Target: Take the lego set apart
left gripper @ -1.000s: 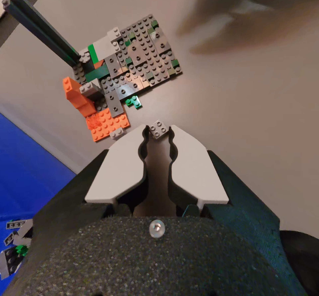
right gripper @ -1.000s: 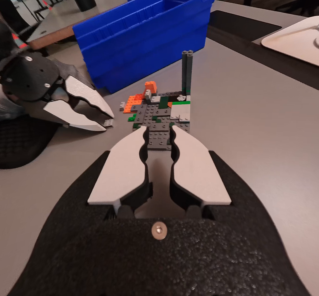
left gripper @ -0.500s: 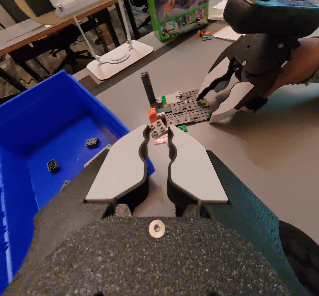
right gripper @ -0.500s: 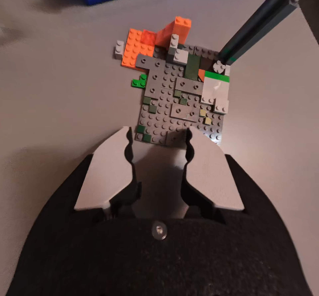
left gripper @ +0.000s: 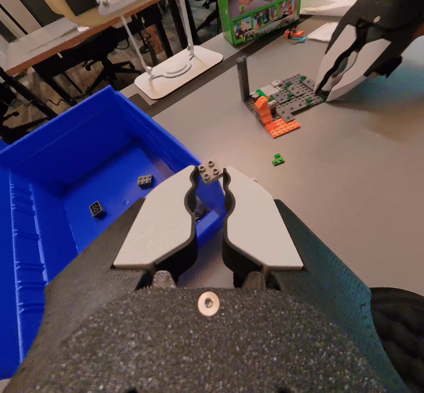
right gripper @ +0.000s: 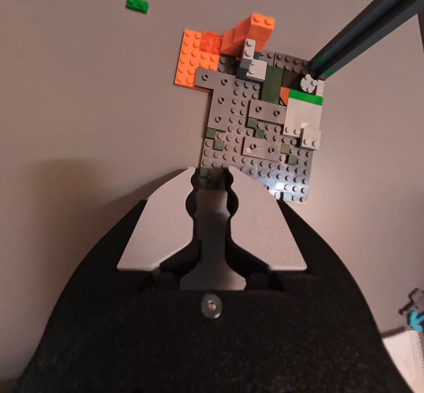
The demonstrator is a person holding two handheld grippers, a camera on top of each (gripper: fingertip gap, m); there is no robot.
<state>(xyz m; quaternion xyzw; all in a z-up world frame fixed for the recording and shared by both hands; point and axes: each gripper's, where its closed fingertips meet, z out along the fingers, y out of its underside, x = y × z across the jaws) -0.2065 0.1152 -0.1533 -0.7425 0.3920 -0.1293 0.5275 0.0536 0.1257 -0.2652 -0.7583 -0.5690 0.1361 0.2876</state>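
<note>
**Left wrist view: grey brick held at the bin's rim, bin lies to the left**

Left wrist view puts the left gripper [left gripper: 210, 174] nearest, its tips pinching a small grey two-by-two stud brick [left gripper: 210, 172] right over the near corner of the open blue plastic bin [left gripper: 96, 134]. The bin's floor, with two dark loose bricks on it, lies to the left and slightly ahead of the tips, so by my judgement the drop calls for a short shift leftward before letting go. Farther out on the grey table [left gripper: 344, 175] sits a loose green corner plate [left gripper: 278, 159], then the partly stripped grey and orange lego set [left gripper: 284, 102]. Farthest, the right gripper [left gripper: 322, 94] presses on the set's far edge; the right wrist view shows its jaws narrowly parted over small dark green tiles at the plate's corner.
</note>
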